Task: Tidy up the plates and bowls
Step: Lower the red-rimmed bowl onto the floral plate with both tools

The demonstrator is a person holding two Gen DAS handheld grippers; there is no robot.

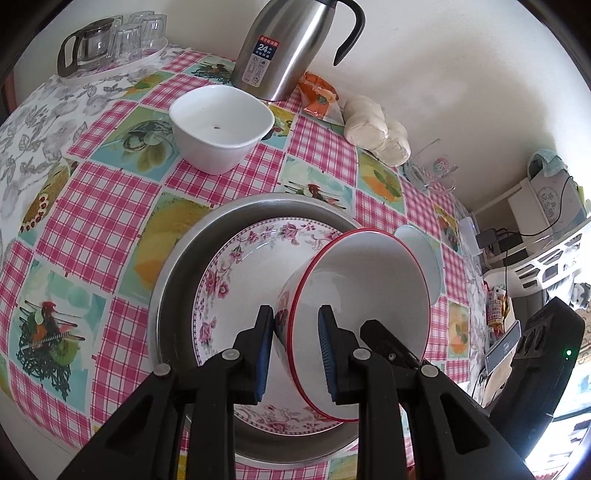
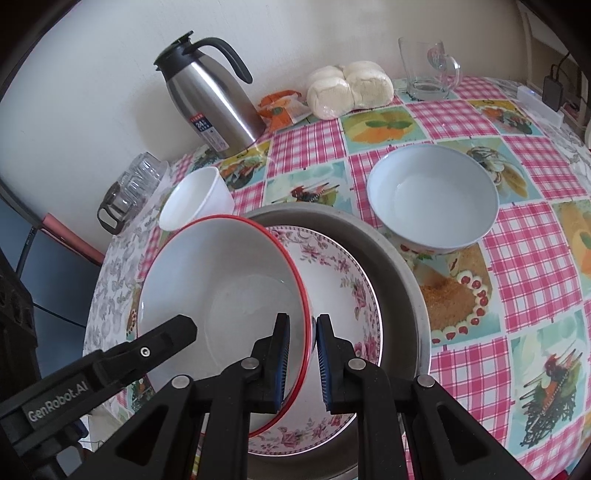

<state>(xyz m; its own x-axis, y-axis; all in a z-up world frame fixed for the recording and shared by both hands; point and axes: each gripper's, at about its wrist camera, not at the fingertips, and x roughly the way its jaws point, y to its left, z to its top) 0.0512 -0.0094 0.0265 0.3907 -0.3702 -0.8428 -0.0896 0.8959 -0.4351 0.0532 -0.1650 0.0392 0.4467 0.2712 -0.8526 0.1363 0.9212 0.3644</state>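
I have the red-rimmed bowl [image 1: 365,291] held between both tools, tilted steeply over the floral plate [image 1: 236,258]; I cannot tell whether its foot touches the plate. My left gripper [image 1: 295,354] is clamped on the bowl's wall near the rim, one blue pad [image 1: 264,365] on the patterned outside and the other inside. My right gripper [image 2: 301,363] is clenched on the opposite side of the same rim, one pad [image 2: 281,365] inside the bowl and the other against its outer wall. In the right wrist view the left tool's black finger reaches in over the bowl's near edge.

The floral plate lies inside a shallow steel pan [image 2: 399,273] that sits on the checked pink tablecloth [image 2: 535,251]. Just beside the pan, on my right, a pale blue-white bowl [image 2: 432,199] stands upright on the cloth. On the far left side of the pan stands a smaller squarish white bowl [image 1: 221,125], also upright, with a dark speck in its bottom.

Against the wall beyond them stands a steel thermos jug [image 2: 210,99] with a black handle, then an orange packet [image 2: 282,110], a bag of pale buns [image 2: 349,88] and a clear glass mug [image 2: 428,70]. At the far left corner a tray [image 1: 110,68] carries a glass teapot [image 1: 90,46] and glass cups [image 1: 144,31]
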